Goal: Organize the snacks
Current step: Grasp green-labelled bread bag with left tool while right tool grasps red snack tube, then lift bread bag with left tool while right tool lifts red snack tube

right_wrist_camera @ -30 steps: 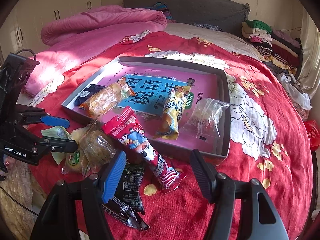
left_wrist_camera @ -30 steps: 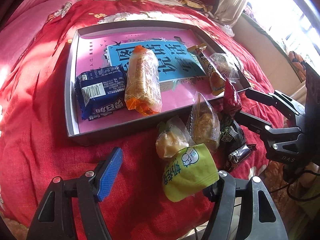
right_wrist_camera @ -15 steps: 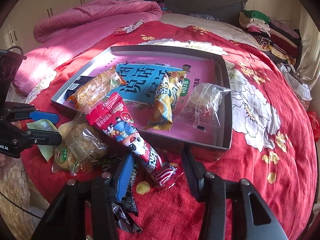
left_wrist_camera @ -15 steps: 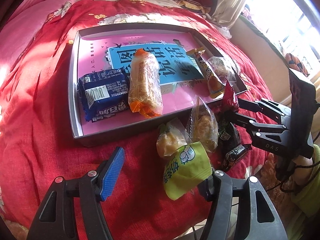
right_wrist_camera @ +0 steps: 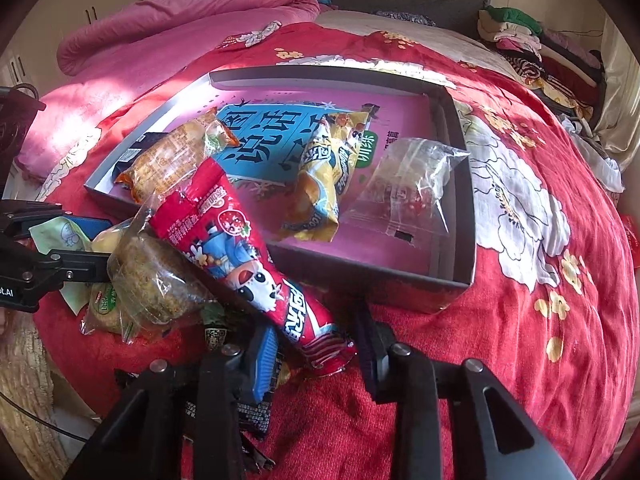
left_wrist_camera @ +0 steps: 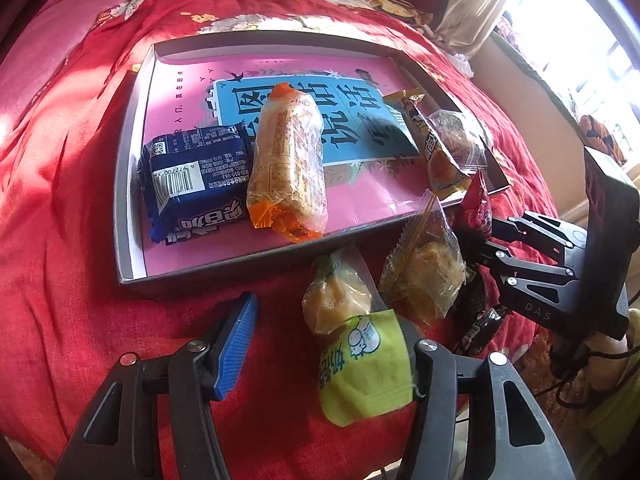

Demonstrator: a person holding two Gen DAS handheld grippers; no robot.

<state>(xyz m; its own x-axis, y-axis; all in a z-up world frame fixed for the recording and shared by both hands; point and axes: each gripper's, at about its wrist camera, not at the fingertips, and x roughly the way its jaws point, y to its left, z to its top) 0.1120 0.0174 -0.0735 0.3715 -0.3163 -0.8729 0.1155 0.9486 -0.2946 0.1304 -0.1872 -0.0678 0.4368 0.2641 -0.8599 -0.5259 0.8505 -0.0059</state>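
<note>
A grey tray (left_wrist_camera: 240,264) with a pink floor lies on the red bedspread, holding a blue packet (left_wrist_camera: 192,180), an orange-wrapped roll (left_wrist_camera: 288,160), a yellow packet (right_wrist_camera: 324,188) and a clear bag (right_wrist_camera: 404,184). Loose snacks are piled at its near edge. My left gripper (left_wrist_camera: 328,352) straddles a green bun packet (left_wrist_camera: 364,368). Its jaws are closing, the packet rests against the right finger, and the blue pad (left_wrist_camera: 236,344) is still apart from it. My right gripper (right_wrist_camera: 320,348) is closing on the lower end of a long red strawberry packet (right_wrist_camera: 240,248), with both pads against it.
A clear bag with a brown cake (left_wrist_camera: 424,276) and dark packets (left_wrist_camera: 476,328) lie between the two grippers. A pink quilt (right_wrist_camera: 180,28) lies at the far left of the bed, and folded clothes (right_wrist_camera: 528,40) are stacked at the far right. The bed's edge is just below the snack pile.
My right gripper has sunk towards the red packet and its jaws have narrowed onto the packet's end. The left jaws have narrowed around the green packet. The tray's contents have not moved.
</note>
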